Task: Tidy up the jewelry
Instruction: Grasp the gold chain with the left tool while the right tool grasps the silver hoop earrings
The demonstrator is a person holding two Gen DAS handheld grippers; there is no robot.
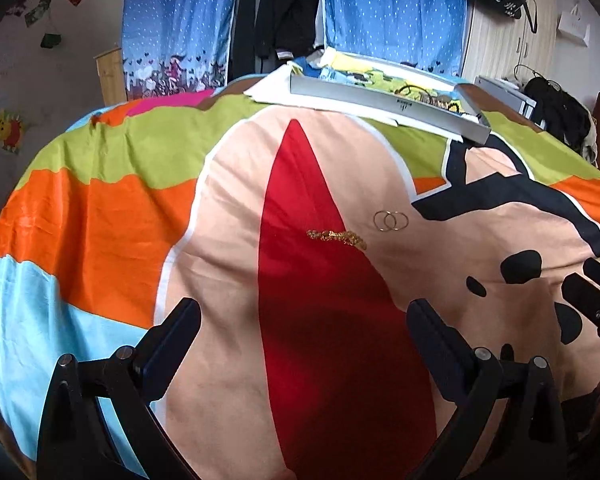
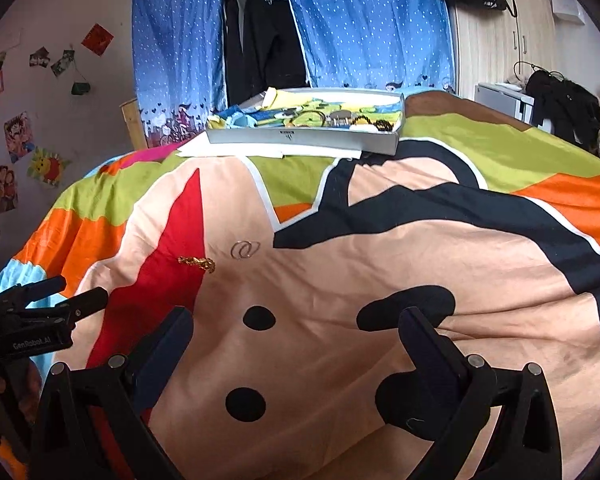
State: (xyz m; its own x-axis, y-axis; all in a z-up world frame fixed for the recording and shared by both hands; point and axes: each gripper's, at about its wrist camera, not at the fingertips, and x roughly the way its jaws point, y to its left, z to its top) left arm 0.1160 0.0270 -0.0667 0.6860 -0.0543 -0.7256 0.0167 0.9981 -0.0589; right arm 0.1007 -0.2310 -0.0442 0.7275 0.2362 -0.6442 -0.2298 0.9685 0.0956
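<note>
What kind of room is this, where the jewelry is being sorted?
Most likely a bedroom at home. The gold chain and hoop earrings lie on a bright cartoon bedspread, dark clothes hang between blue dotted curtains, and a pale wardrobe stands at the right.

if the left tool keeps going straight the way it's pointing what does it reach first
Probably the gold chain on the bedspread, roughly centered ahead of the open left tool. The two rings lie just beyond, to its right. Depth is uncertain.

Shiny gold metal chain (image 1: 337, 237) and hoops (image 1: 391, 221) on smooth cloth bedspread (image 1: 100, 208).
</note>
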